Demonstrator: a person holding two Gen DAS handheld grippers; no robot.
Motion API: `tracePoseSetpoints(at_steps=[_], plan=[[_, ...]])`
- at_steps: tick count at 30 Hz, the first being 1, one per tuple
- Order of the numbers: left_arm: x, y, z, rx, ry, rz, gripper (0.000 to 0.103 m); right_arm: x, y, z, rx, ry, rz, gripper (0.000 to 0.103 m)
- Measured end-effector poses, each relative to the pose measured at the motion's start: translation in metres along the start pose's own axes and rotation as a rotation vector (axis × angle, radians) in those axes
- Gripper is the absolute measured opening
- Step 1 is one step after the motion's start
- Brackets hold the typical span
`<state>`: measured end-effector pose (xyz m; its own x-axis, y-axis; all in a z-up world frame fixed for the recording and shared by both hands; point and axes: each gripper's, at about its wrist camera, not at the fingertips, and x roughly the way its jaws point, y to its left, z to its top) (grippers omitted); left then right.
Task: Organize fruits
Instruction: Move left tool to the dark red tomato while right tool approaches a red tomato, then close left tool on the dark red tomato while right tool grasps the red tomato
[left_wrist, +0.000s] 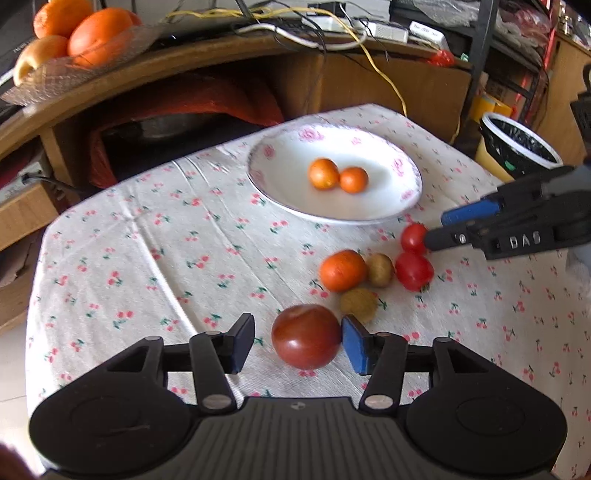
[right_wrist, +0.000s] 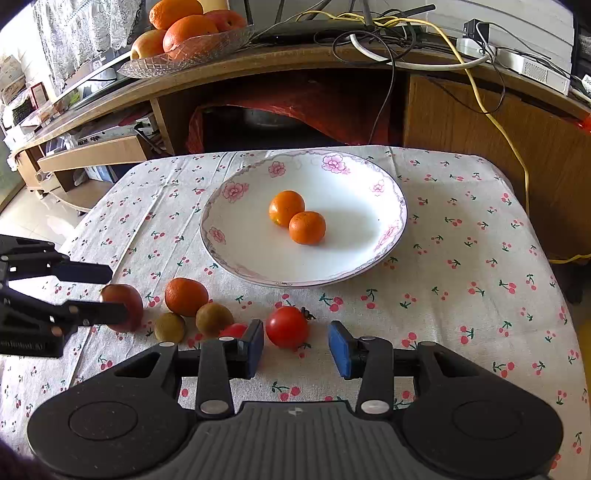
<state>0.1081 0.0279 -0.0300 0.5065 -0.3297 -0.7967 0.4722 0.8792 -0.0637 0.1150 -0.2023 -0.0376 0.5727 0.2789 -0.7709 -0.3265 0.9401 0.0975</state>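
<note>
A white flowered plate holds two small oranges. On the cloth lie a large dark red tomato, an orange, two brown kiwis, and two small red tomatoes. My left gripper is open around the large tomato, its right pad touching it. My right gripper is open around the far small tomato, not closed on it.
A glass bowl of big oranges sits on the wooden desk behind, with cables and power strips. A lined bin stands right of the table. The table's far edge lies just behind the plate.
</note>
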Motion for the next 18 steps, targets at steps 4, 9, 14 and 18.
tracePoseSetpoints(at_steps=[4, 9, 14, 18], plan=[[0.007, -0.004, -0.003, 0.003, 0.017, -0.013, 0.062, -0.001, -0.002, 0.000, 0.007, -0.004, -0.006, 0.036], [0.013, -0.010, -0.006, 0.014, 0.024, -0.007, 0.061, 0.000, -0.004, -0.001, 0.008, -0.004, -0.013, 0.036], [0.014, -0.011, -0.003, 0.001, 0.021, -0.009, 0.061, 0.005, -0.006, -0.002, 0.006, 0.007, -0.024, 0.036], [0.017, -0.011, -0.001, -0.011, 0.020, -0.008, 0.061, 0.008, -0.002, 0.000, -0.008, 0.004, -0.009, 0.037]])
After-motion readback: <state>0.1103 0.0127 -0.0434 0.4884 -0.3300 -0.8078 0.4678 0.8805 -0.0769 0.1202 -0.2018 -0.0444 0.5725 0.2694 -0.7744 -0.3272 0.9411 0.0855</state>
